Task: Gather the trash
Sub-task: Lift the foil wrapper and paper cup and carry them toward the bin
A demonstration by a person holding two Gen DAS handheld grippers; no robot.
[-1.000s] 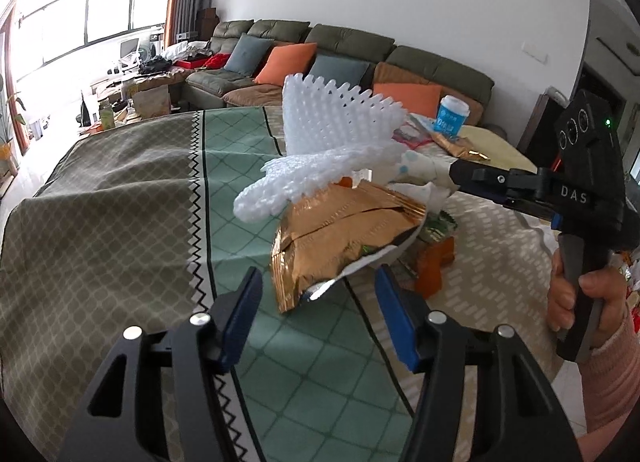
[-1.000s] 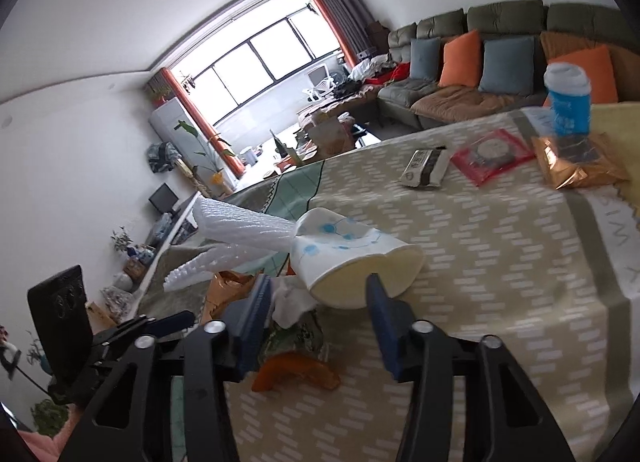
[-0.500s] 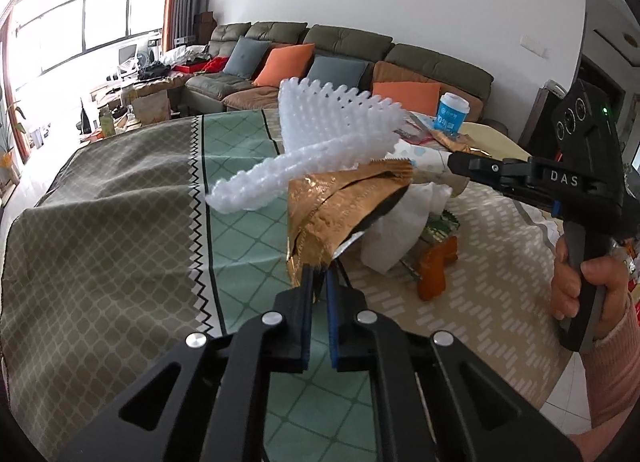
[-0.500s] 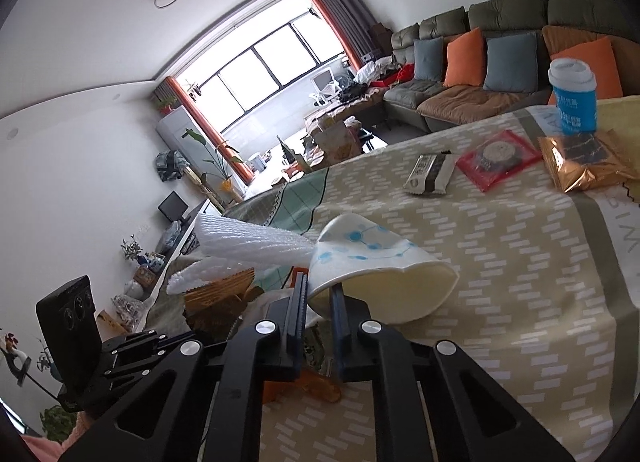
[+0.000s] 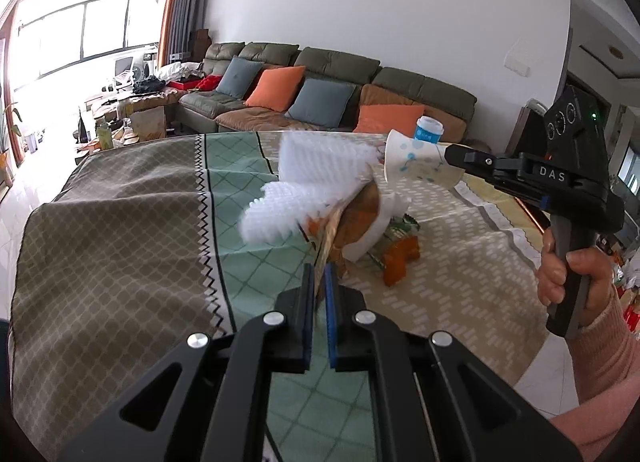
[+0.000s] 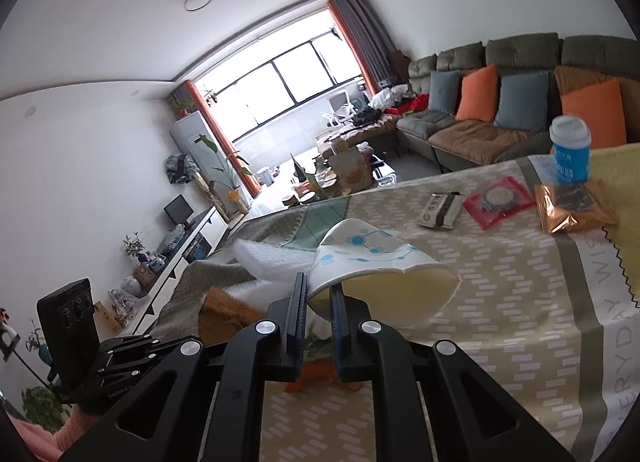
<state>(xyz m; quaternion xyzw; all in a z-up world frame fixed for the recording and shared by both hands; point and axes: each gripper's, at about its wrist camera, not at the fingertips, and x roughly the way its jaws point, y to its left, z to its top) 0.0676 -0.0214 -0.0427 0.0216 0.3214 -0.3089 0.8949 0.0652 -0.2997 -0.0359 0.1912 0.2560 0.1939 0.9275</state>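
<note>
Your left gripper (image 5: 319,282) is clamped on the edge of the golden snack wrapper (image 5: 352,221), lifted just above the tablecloth (image 5: 120,242) with white foam netting (image 5: 304,185) draped over it. Your right gripper (image 6: 319,298) pinches the rim of the crushed paper cup (image 6: 380,274), held above that wrapper. Beyond the cup lie a red packet (image 6: 498,201), a second golden wrapper (image 6: 574,207) and a blue-labelled cup (image 6: 570,155).

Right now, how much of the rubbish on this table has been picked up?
Nothing looks binned yet; no bin is in view. In hand: the left gripper is shut on the gold snack wrapper, the right gripper on the crushed paper cup. Left on the tablecloth: white foam netting, orange scrap, dark packet, red packet, gold bag.
</note>
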